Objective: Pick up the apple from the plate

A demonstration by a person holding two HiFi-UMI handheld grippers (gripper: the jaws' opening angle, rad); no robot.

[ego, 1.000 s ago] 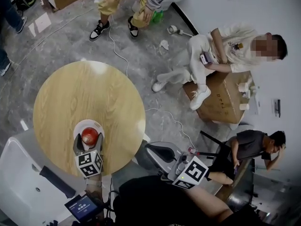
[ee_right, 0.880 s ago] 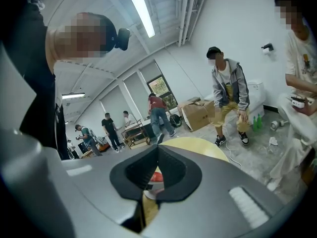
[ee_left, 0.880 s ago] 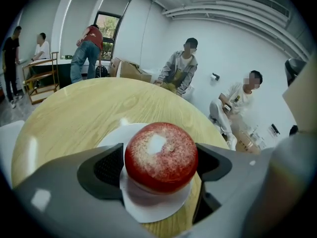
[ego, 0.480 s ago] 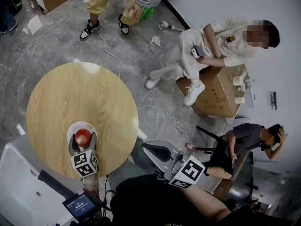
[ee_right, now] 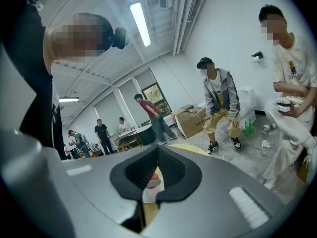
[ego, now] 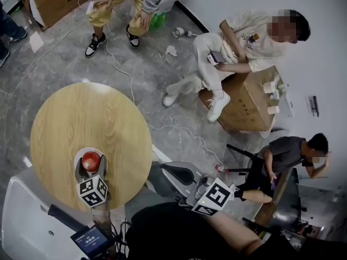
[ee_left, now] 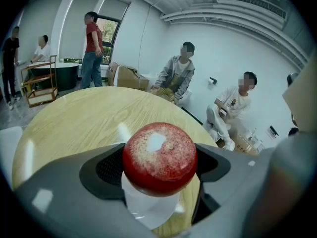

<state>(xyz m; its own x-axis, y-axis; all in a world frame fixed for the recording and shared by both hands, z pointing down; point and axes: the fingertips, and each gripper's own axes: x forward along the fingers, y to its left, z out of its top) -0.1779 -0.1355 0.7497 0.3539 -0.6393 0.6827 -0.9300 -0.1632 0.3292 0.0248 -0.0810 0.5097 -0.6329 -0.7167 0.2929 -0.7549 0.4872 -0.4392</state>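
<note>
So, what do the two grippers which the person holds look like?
The left gripper and the right gripper both have smooth grey bodies with black, textured, scooped pads. Each carries a white cube printed with black square markers. The person's top looks black.

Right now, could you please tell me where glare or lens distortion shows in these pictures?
Left gripper view: white glare spot on the apple, wide lens bowing the round table, black corners. Right gripper view: ceiling light strip blown out. Head view: pale sheen on the table's far edge.

Glossy red apple sits over white plate.
</note>
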